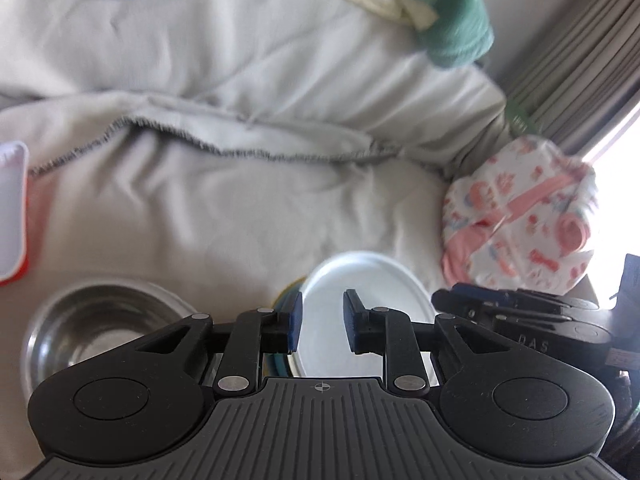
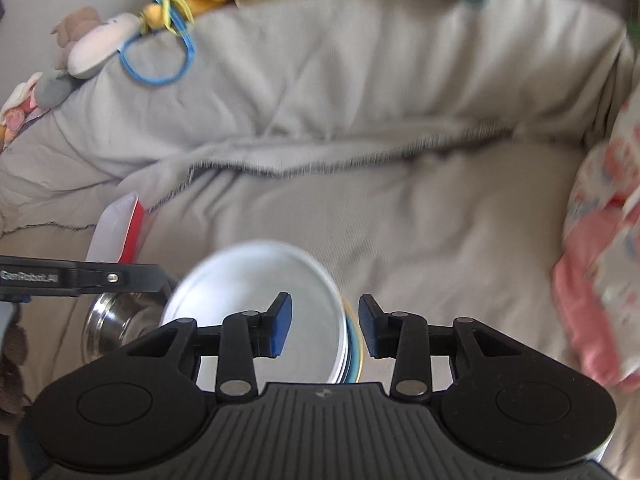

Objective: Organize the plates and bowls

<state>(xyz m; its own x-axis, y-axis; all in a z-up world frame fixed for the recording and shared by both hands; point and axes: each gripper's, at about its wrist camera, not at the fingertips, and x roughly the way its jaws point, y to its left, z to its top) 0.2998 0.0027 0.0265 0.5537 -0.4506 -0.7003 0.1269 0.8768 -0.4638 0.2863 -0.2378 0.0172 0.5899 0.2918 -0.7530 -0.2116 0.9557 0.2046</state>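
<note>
A white plate (image 1: 360,300) tops a short stack whose blue and yellow rims (image 2: 354,344) show at its right edge; the stack lies on a grey-covered sofa seat (image 1: 200,208). A steel bowl (image 1: 100,328) sits just left of the stack. My left gripper (image 1: 322,326) hovers over the plate, its blue pads a narrow gap apart with nothing between them. My right gripper (image 2: 324,328) hangs over the stack's right edge, its pads (image 2: 280,326) apart and not pressing on the plates. A finger of the left gripper (image 2: 120,278) shows above the bowl (image 2: 116,320).
A red and white flat item (image 2: 120,224) lies left of the bowl. A pink-patterned bundle (image 1: 520,216) rests at the seat's right end. On the backrest are a green cloth (image 1: 452,12), a blue ring (image 2: 160,60) and soft toys (image 2: 92,40). A curtain (image 1: 580,60) hangs at far right.
</note>
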